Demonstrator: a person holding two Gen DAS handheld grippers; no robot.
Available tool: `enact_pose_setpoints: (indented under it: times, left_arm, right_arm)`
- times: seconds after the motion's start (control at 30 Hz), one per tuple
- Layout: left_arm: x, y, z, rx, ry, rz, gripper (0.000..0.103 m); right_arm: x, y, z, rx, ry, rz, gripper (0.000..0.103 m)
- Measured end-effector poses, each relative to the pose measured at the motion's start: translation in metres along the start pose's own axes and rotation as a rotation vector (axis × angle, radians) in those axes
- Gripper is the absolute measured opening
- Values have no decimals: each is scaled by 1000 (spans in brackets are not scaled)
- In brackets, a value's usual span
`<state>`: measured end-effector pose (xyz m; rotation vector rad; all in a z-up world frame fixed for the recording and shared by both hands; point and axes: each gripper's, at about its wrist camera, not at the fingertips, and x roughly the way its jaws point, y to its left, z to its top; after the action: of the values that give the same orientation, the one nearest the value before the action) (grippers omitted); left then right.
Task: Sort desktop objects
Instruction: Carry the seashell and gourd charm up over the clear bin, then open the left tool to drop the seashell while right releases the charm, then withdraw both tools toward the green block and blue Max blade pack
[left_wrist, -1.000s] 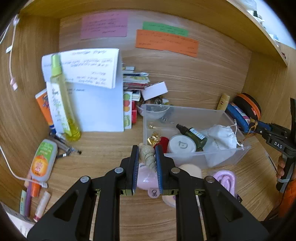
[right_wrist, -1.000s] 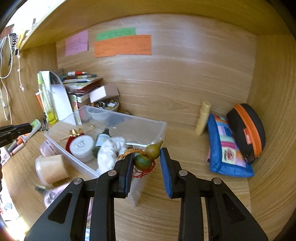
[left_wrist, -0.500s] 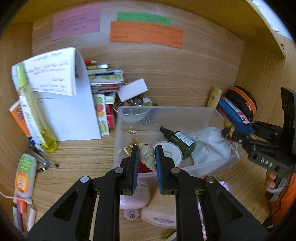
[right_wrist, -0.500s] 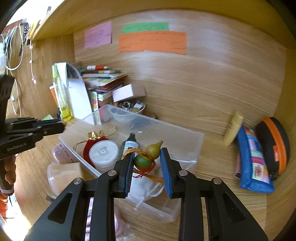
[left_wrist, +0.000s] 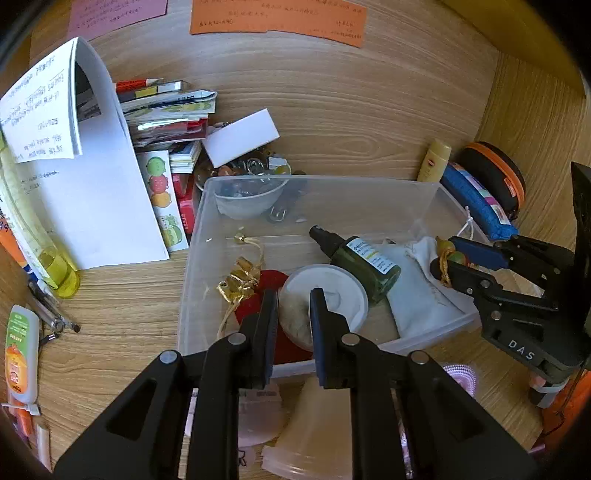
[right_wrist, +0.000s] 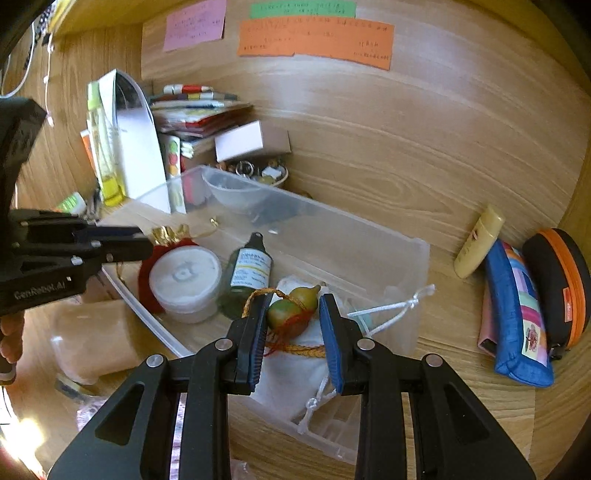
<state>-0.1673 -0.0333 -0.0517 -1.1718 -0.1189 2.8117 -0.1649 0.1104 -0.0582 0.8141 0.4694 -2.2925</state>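
A clear plastic bin (left_wrist: 192, 258) holds a white jar (left_wrist: 334, 291), a dark green bottle (left_wrist: 364, 260), a white drawstring pouch (left_wrist: 417, 295) and a red pouch with a gold bow (left_wrist: 240, 280). My left gripper (left_wrist: 293, 301) is shut on a beige seashell (left_wrist: 295, 321), hanging over the bin's near side above the white jar. My right gripper (right_wrist: 293, 306) is shut on a small green gourd charm (right_wrist: 290, 314) with orange cord, over the white pouch (right_wrist: 291, 369). Each gripper shows in the other's view: the right gripper (left_wrist: 448, 254) and the left gripper (right_wrist: 142, 243).
White papers (left_wrist: 99, 206), a yellow bottle (left_wrist: 55, 266) and stacked books (left_wrist: 166, 114) stand left of the bin. A bowl of trinkets (left_wrist: 251, 170) sits behind it. A blue pouch (right_wrist: 517, 317), a black-orange case (right_wrist: 557, 284) and a beige tube (right_wrist: 476, 247) lie right. Pink items (left_wrist: 258, 417) lie in front.
Both grippers have moved forward and down, from in front of and beside the bin to over its inside. Shell and gourd stay gripped.
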Motion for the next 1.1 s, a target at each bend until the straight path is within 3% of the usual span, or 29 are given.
enact_pose_setpoints:
  times: [0.2,0.33,0.53,0.73,0.93,1.1]
  left_arm:
    - [1,-2,2,11,10,12,16]
    - [-1,-2,4,11,9,5,18]
    - [-22,1,2,-14,-38,6,45]
    - [-50,8,-5,-38,-96,20,60]
    - [-68,18,-15,-63,-122,27,63]
    - [-76,19,-24,-68,-125,26,63]
  right_arm:
    - [-1,-1,1,-6,15,-5,26]
    - [-3,-6,2,18,54,13,51]
    - [-17,-3,-6,-3,20,-20,51]
    - [-30,-10,-12,31,12,-23,56]
    - [-42,-16,-20,57,7,-52,65]
    - [-49,-17,-31,54,25,-75,67]
